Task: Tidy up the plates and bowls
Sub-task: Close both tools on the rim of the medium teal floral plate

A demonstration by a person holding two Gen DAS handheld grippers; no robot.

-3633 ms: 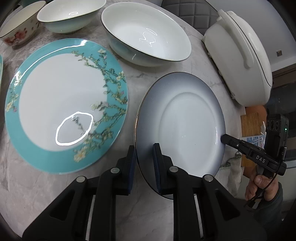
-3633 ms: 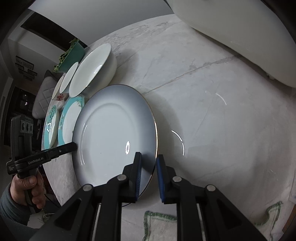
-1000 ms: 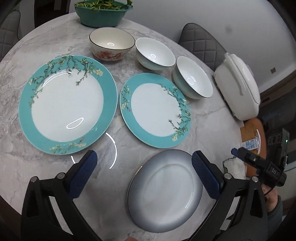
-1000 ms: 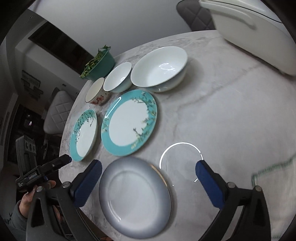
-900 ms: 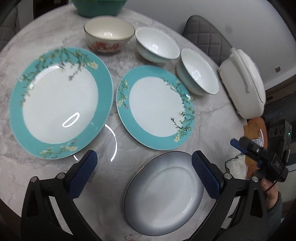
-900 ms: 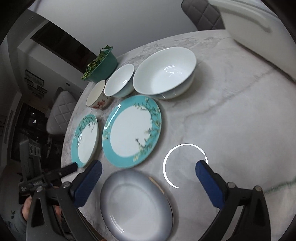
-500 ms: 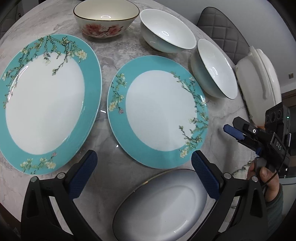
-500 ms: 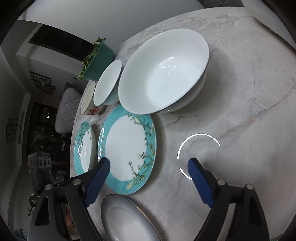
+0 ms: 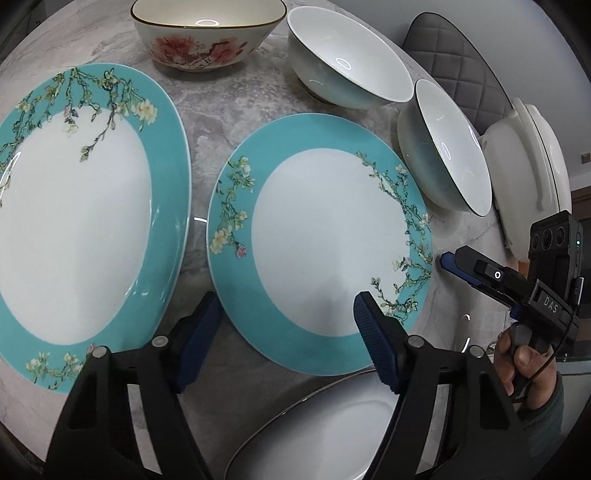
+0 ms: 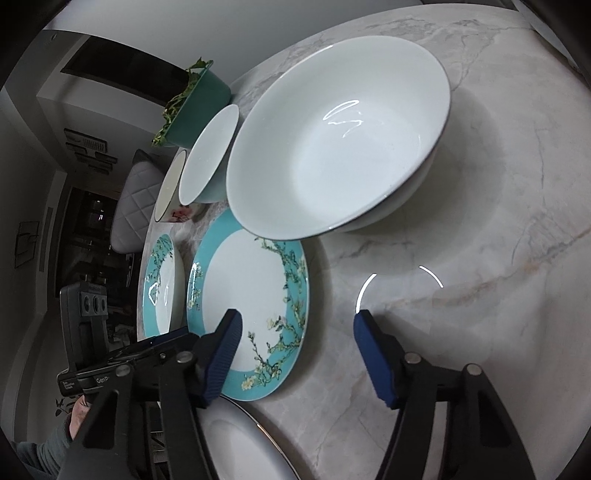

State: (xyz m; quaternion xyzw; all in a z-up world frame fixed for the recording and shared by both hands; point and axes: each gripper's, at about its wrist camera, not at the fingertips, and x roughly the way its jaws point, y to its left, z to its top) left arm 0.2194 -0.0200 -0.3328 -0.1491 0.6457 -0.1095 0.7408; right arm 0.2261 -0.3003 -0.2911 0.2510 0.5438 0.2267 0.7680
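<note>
A small teal-rimmed floral plate lies on the marble table, and it also shows in the right wrist view. My left gripper is open, its jaws straddling that plate's near-left rim. My right gripper is open, its jaws either side of the same plate's right rim. A grey plate lies just below both grippers. A larger teal plate lies to the left. Beyond stand a big white bowl, a smaller white bowl and a red-flowered bowl.
A white lidded pot stands at the table's right edge in the left wrist view. A teal bowl of greens stands at the far end. A grey quilted chair is behind the table. The right gripper's body shows at the right.
Both grippers let go of the grey plate, opened wide and pulled back. They have since moved forward and down onto the small teal plate, jaws narrowing somewhat.
</note>
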